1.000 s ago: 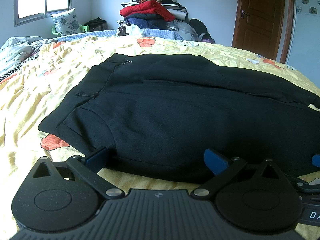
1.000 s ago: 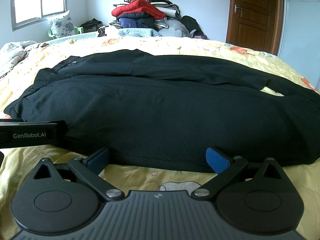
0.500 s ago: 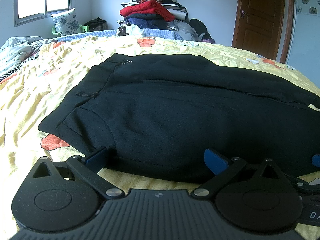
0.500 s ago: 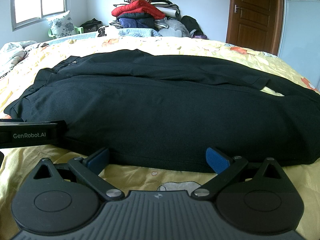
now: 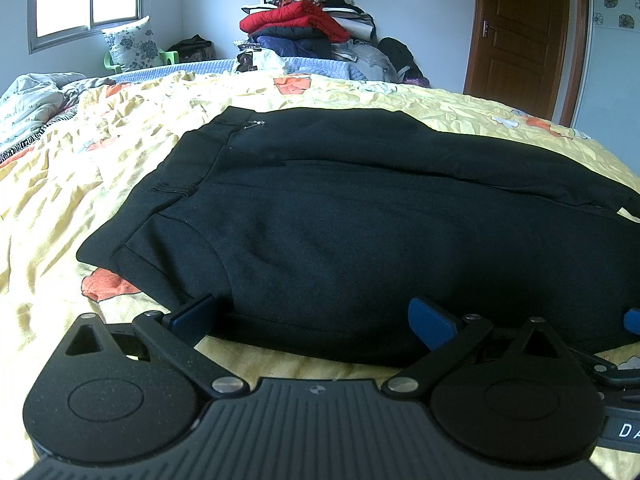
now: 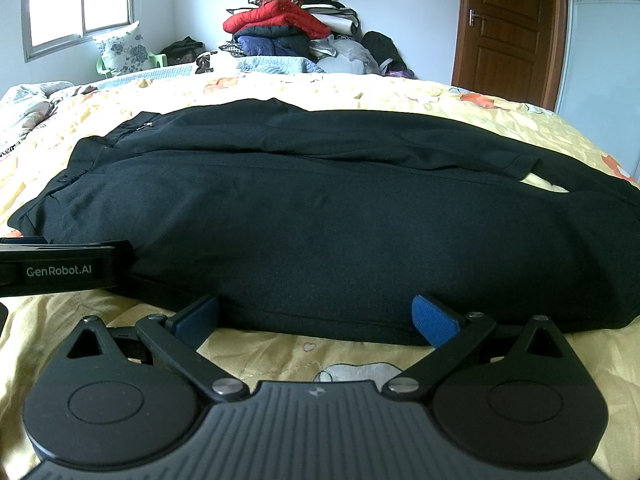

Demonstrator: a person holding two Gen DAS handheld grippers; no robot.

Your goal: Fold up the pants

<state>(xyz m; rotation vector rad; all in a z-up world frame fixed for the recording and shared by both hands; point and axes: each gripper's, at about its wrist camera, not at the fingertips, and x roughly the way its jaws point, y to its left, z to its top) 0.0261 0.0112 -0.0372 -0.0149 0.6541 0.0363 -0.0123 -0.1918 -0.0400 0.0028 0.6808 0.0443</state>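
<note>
pants: right end runs off the right edge in the left wrist view; in the right wrist view the legs' end is cut off at the right edge too
pants' near edge: partly hidden behind the left gripper and the right gripper
right gripper in the left view: only a blue pad and a lettered bar at the right edge show
left gripper in the right view: only its side bar shows, cut by the left edge
bed: near edge hidden under the gripper bodies
pile: single garments too jumbled to tell apart
door: foot hidden behind the bed
</note>
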